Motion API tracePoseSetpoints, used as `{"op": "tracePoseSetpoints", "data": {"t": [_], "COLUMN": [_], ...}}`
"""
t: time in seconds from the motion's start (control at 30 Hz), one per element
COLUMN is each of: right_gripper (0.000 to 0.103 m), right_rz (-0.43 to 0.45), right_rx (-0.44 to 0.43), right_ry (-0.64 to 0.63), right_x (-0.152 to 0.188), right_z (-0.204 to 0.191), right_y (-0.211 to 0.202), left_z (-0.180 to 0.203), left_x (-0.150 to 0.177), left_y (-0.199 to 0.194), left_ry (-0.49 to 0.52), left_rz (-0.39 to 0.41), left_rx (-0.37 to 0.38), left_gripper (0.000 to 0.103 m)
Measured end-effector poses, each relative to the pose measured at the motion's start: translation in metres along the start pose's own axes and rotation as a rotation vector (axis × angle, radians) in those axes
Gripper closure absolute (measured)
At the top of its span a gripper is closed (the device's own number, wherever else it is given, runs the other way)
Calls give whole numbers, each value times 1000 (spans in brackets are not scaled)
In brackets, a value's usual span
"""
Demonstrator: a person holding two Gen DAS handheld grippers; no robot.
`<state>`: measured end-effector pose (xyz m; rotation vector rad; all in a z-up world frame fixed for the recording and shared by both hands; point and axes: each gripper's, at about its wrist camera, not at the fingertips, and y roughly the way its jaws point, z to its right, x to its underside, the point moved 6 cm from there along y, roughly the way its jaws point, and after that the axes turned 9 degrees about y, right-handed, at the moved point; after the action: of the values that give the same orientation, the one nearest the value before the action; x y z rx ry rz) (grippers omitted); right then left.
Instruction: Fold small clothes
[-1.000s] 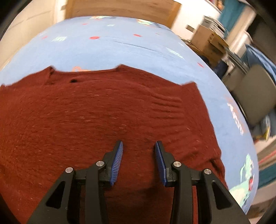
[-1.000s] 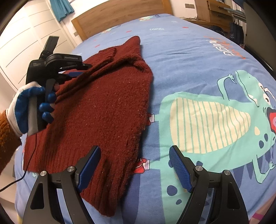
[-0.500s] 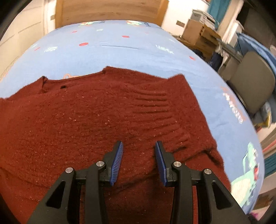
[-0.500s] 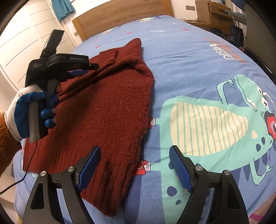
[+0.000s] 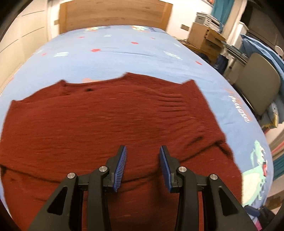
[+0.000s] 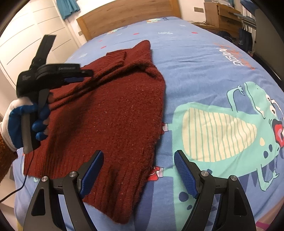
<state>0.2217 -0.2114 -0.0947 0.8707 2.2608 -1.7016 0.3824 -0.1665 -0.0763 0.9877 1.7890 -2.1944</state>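
One dark red knitted sweater (image 6: pixel 113 113) lies on the bed (image 6: pixel 195 58), spread over the half of the blue dinosaur-print cover nearer the wardrobe-side edge. The knit is coarse and fuzzy with pale flecks, ribbed at the hem and at a cuff (image 6: pixel 116 56) folded onto the body near the top. It is folded lengthwise, so one straight folded edge runs beside the green dinosaur print (image 6: pixel 221 124). Its long axis runs from the foot edge toward the wooden headboard (image 6: pixel 127 16), the ribbed hem nearest the foot edge and a pointed corner aimed at the headboard. In the left wrist view the sweater (image 5: pixel 106 124) fills the frame side to side, with a small dark hole near its far edge. Two grippers are present. The left gripper (image 5: pixel 142 165), held by a gloved hand (image 6: pixel 23 124), hangs over the sweater with its fingers a little apart and nothing between them. The right gripper (image 6: pixel 138 174) has its fingers wide apart, one above the hem, the other above bare cover.
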Motion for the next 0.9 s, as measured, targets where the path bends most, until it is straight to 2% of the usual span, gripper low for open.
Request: {"op": "tracePoseSetpoints", "data": {"t": [0.13, 0.27, 0.5, 0.67, 0.77, 0.9], "right_gripper": [20, 20, 20, 20, 20, 20], "right_rz": [-3, -7, -13, -13, -13, -7], "right_rx": [-5, -5, 3, 12, 20, 23], "right_ry": [-15, -35, -54, -84, -97, -107], "right_x": [-1, -2, -5, -6, -8, -12], "right_z": [-10, -20, -32, -43, -46, -52], "right_y": [3, 5, 11, 11, 9, 9], "left_z": [-38, -61, -53, -56, -78, -128], "left_x": [13, 26, 42, 44, 39, 36], "left_y": [-4, -8, -12, -23, -33, -42], "left_ry": [-59, -75, -42, -22, -40, -110], "left_rz": [-4, -5, -16, 5, 34, 54], "left_rx": [-78, -141, -80, -68, -111, -181], "left_gripper": [70, 70, 69, 69, 69, 69]}}
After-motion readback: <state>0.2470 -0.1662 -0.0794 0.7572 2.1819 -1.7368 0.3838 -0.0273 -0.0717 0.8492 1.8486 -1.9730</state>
